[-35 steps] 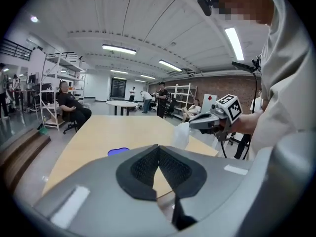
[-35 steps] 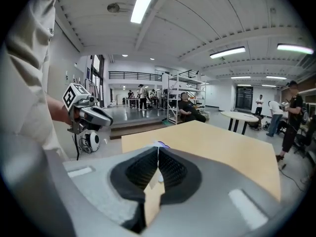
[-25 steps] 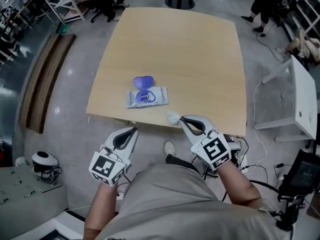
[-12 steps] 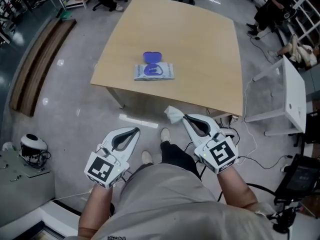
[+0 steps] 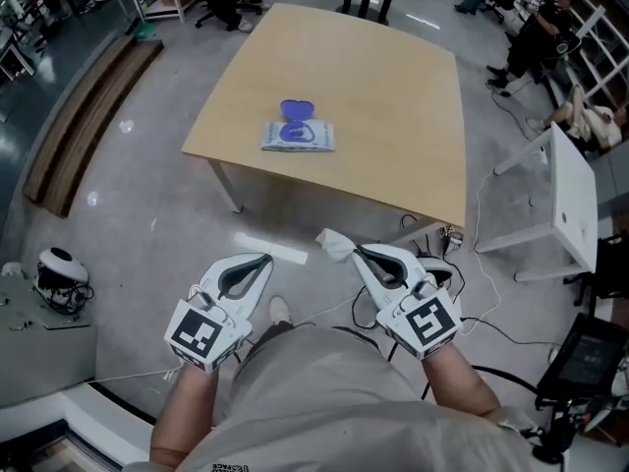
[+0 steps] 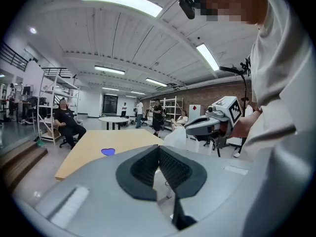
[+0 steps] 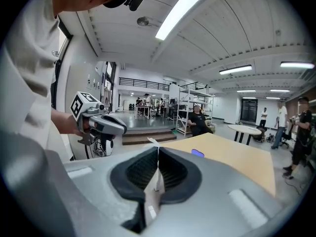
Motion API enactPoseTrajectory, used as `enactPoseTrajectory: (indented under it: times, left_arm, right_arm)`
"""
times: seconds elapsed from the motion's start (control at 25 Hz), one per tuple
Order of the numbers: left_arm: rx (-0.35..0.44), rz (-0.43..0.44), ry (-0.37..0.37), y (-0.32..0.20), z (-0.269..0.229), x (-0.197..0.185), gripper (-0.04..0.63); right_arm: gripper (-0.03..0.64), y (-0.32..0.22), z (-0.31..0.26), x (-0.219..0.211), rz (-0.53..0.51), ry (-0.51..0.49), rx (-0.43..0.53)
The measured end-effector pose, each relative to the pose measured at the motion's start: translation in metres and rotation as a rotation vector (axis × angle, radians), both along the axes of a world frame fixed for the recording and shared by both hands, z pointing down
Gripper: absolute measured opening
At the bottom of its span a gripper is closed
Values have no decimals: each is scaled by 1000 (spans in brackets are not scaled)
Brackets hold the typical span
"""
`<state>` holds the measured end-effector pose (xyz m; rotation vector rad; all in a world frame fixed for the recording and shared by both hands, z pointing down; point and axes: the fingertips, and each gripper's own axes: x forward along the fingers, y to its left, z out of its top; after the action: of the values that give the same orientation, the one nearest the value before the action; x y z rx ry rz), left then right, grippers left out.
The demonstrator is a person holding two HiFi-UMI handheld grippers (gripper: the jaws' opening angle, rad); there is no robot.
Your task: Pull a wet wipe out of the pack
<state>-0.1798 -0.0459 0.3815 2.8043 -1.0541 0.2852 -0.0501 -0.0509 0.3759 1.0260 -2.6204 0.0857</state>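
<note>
"Pinching the wet wipe, which gripper is it?"

"The right gripper. Its jaws are clamped on the white sheet, and a crumpled end pokes out past the tips, over the grey floor."

"Where's the pack?"

"Lying flat on the wooden table, toward its near left corner, with the purple lid flipped open. It's well apart from both grippers."

"And the left gripper?"

"Its jaws are pressed together with nothing between them. It's held beside the right one, close in front of the person's body and off the table."
</note>
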Motion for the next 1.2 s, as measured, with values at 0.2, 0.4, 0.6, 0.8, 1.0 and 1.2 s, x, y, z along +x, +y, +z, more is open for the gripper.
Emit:
enactPoseTrajectory:
  times: [0.2, 0.4, 0.6, 0.8, 1.0, 1.2]
  left_arm:
    - [14, -31, -9, 36, -6, 49, 8]
    - [8, -62, -9, 82, -5, 97, 8]
    - [-6, -91, -22, 129, 4, 131, 8]
    - [-35, -126, -29, 162, 13, 146, 8]
    - [-7, -116, -35, 166, 1, 165, 8]
    - [4, -110, -36, 175, -1, 175, 8]
  right_arm:
    - [6, 48, -5, 38, -58, -9, 13]
    - [6, 100, -1, 81, -91, -22, 12]
    - [6, 139, 3, 115, -138, -27, 12]
    - [6, 166, 0, 129, -179, -43, 26]
    - [6, 181, -3, 144, -179, -71, 32]
    - [6, 191, -1, 149, -179, -78, 27]
